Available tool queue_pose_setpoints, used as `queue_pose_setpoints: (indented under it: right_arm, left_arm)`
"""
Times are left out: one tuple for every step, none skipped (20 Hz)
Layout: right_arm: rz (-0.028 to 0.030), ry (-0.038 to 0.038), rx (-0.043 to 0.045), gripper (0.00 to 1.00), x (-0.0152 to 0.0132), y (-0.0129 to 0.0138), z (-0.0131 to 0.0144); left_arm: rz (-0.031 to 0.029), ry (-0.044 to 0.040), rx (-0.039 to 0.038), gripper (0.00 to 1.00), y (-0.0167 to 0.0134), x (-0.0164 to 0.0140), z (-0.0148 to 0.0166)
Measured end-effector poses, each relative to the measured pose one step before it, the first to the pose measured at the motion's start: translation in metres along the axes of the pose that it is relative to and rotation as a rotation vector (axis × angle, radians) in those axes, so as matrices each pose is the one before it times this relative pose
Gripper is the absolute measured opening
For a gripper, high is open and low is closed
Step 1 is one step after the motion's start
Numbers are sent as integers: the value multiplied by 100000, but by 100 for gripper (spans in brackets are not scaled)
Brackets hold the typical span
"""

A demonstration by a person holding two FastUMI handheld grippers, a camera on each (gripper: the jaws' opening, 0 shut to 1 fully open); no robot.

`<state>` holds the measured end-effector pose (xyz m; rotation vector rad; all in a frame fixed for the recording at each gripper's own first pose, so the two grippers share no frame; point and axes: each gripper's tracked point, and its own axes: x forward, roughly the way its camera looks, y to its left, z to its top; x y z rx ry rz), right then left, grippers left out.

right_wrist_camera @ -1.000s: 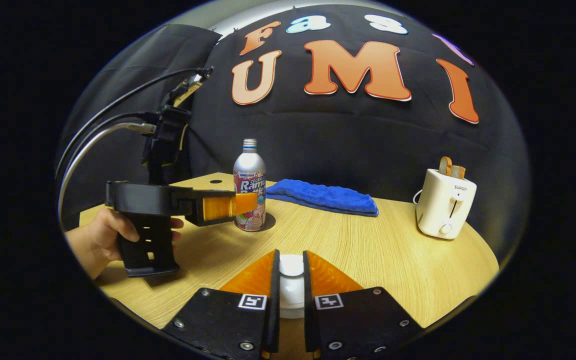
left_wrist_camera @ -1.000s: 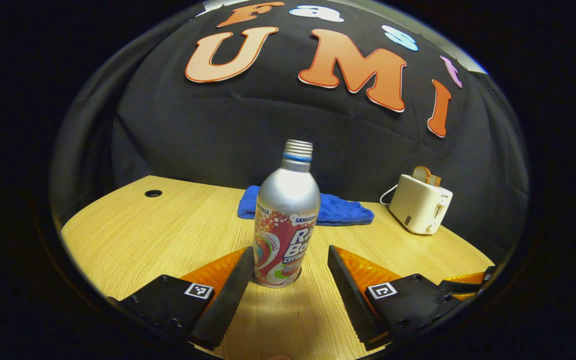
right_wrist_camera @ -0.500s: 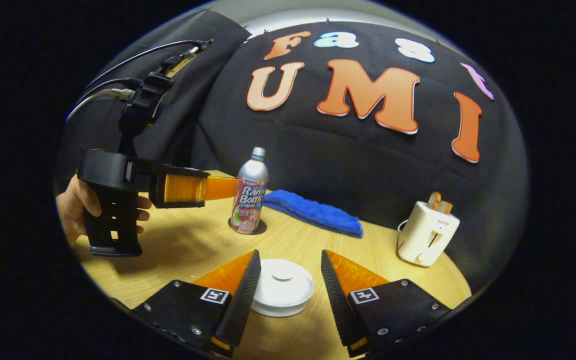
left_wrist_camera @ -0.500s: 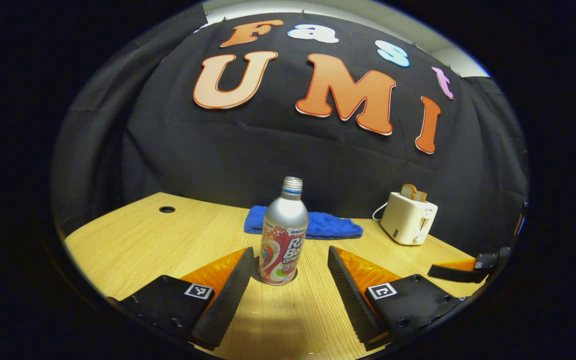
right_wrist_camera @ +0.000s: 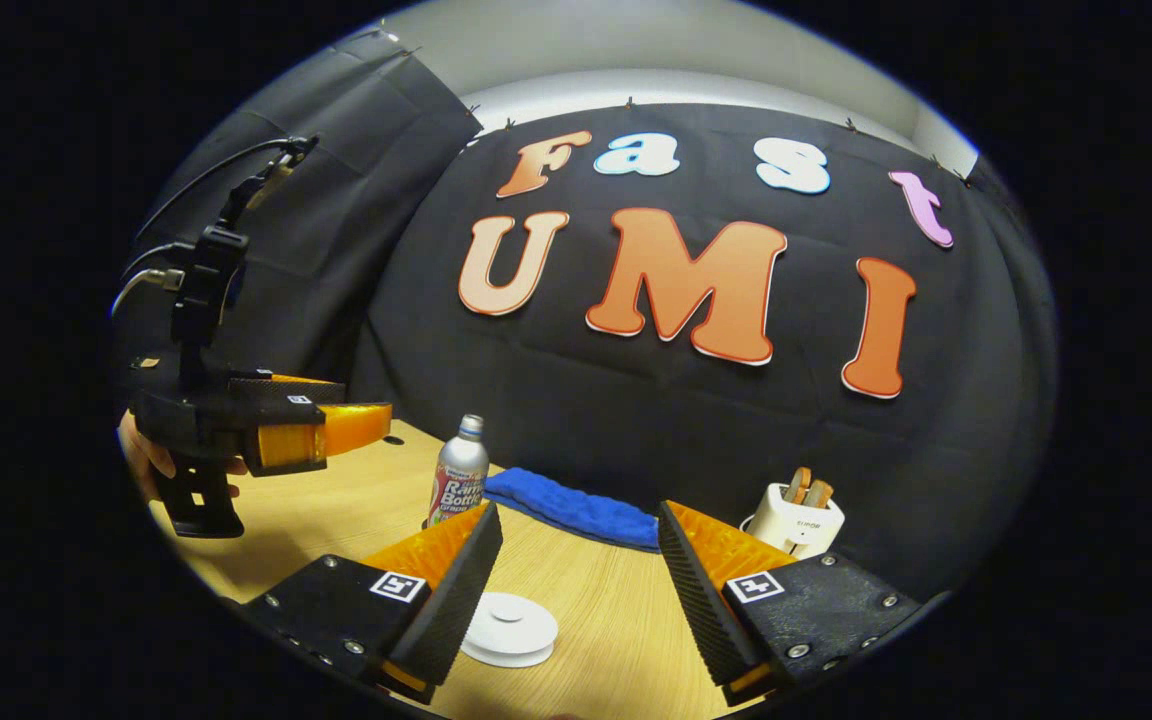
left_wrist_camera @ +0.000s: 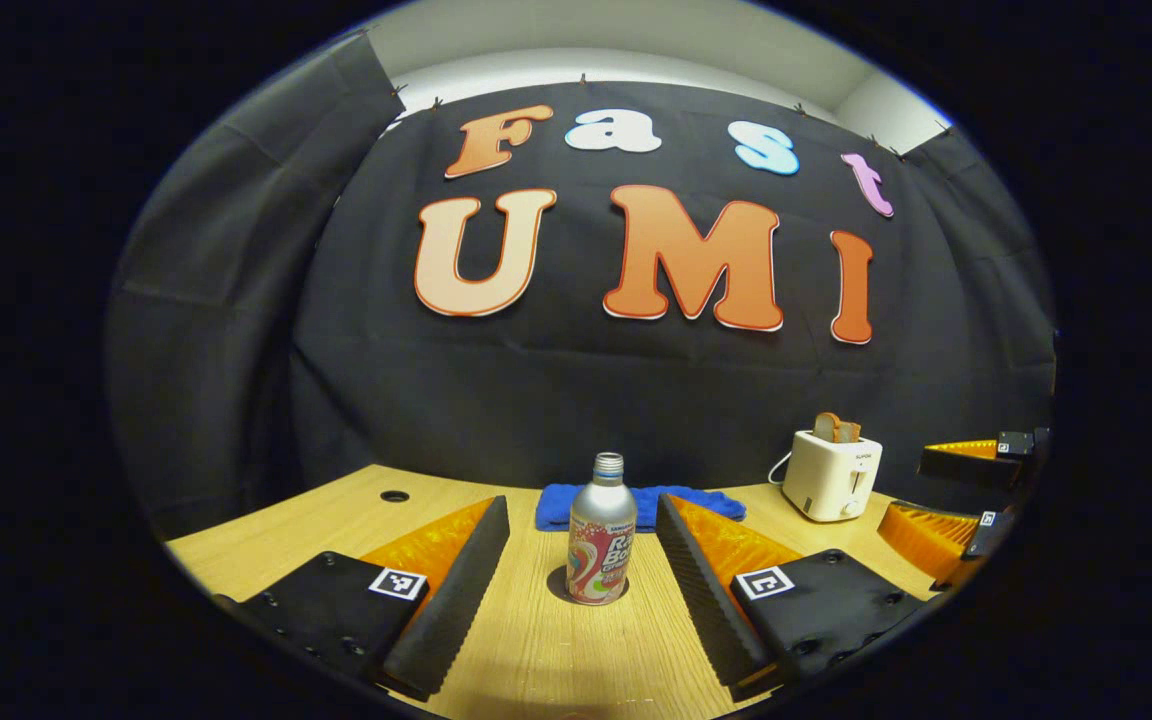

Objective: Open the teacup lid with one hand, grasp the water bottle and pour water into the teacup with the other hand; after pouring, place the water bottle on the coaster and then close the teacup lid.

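Silver on top, printed below: finding the water bottle [left_wrist_camera: 601, 545] standing upright on the wooden table [left_wrist_camera: 286, 520], resting on a dark disc that is probably the coaster [left_wrist_camera: 556, 588]. Seeing it framed between the fingers of the left gripper [left_wrist_camera: 581, 510], yet sitting farther off and touching neither. Reading those fingers as spread wide and holding nothing. Finding the right gripper [right_wrist_camera: 578, 512] likewise gaping, gripping nothing, hovering above the white teacup lid [right_wrist_camera: 508, 625], which is lying low on the table just beside the finger on the left of that view. Not managing to tell the teacup beneath it from this angle. Also spotting a hand [right_wrist_camera: 141, 455] holding the left gripper at the left edge of the right gripper view, well apart from the bottle.

Judging the job as looking finished, with the bottle set down and the lid seated. Watching for trouble all the same:
- Risking a toppled bottle if either gripper is swinging low across the table, a tall, narrow can tipping easily.
- Risking a nudged lid, sliding askew, if the finger beside it is dipping.
- Expecting any spilled water to be heading for the blue towel [left_wrist_camera: 706, 503] or the toaster [left_wrist_camera: 829, 475] behind.

Suggesting keeping both claws high and clear.
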<state>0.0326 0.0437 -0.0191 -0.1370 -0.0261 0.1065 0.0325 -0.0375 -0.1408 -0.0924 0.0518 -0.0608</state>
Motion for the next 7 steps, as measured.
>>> queue_pose_setpoints:
  right_arm:
    - [-487, -1330, -81, 94, -308, -403, 596]
    - [-505, -1597, 71, 94, -262, -434, 605]
    - [-1120, -1083, 260, 94, -166, -639, 455]
    - [-1202, -818, 430, 94, -215, -556, 310]
    - [-1385, -666, 535, 95, -232, -651, 307]
    - [-1472, -486, 489, 96, -188, -641, 198]
    - [-1500, -404, 297, 96, -250, -639, 221]
  left_arm:
    - [773, -1294, 770, 93, 264, -512, 516]
    - [1087, -1163, 682, 96, 251, -452, 468]
    - [321, -1036, 258, 96, 56, -568, 601]
    - [496, -1083, 62, 97, 62, -454, 451]
    - [289, -583, 119, 96, 98, -580, 419]
    - [349, -1135, -21, 94, 13, -375, 274]
    - [378, -925, 114, 100, 136, -336, 347]
